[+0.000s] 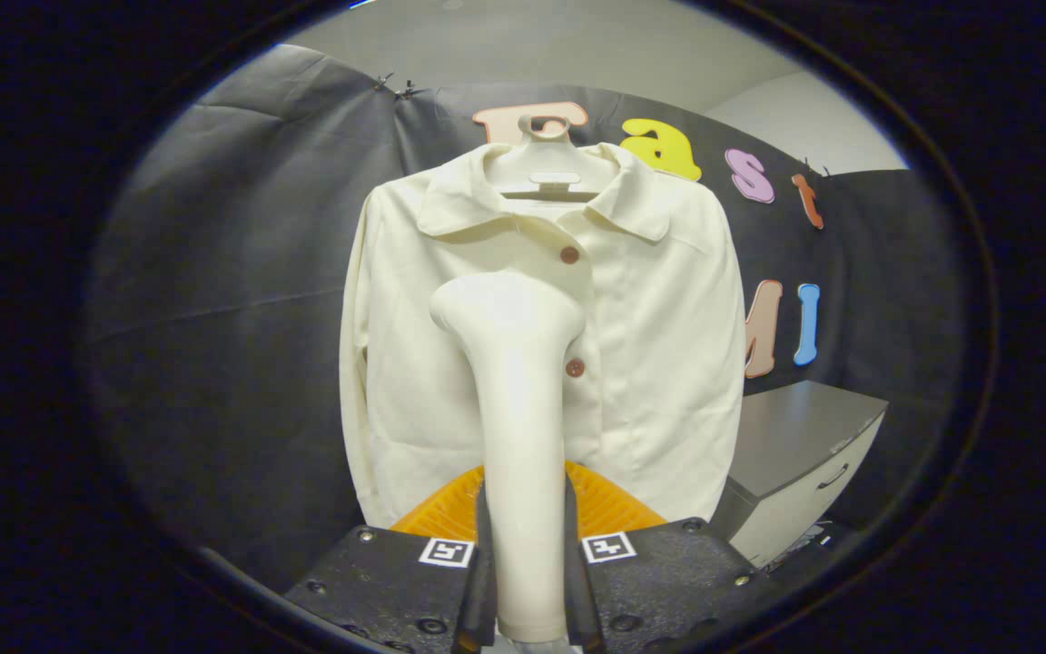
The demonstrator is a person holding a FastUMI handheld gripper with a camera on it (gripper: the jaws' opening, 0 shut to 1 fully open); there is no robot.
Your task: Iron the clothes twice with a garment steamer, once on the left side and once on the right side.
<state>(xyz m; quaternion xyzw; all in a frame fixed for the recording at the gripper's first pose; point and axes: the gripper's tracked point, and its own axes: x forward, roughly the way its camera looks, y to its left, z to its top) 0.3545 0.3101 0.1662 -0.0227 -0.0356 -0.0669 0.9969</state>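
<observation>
A cream collared shirt (659, 345) with brown buttons hangs on a white hanger (545, 173) against the booth's cloth wall, straight ahead of me. My gripper (523, 545) is shut on the handle of a cream garment steamer (518, 409), which rises upright between the fingers. The steamer's wide head (505, 304) sits in front of the shirt's chest, just left of the button line and between the two visible buttons. Whether the head touches the fabric I cannot tell. The steamer hides the lower middle of the shirt.
A grey cabinet (804, 454) with a drawer handle stands low to the right of the shirt. Something orange and ribbed (609, 509) lies just beyond the fingers, below the shirt's hem. The black cloth wall (232, 345) spreads wide to the left.
</observation>
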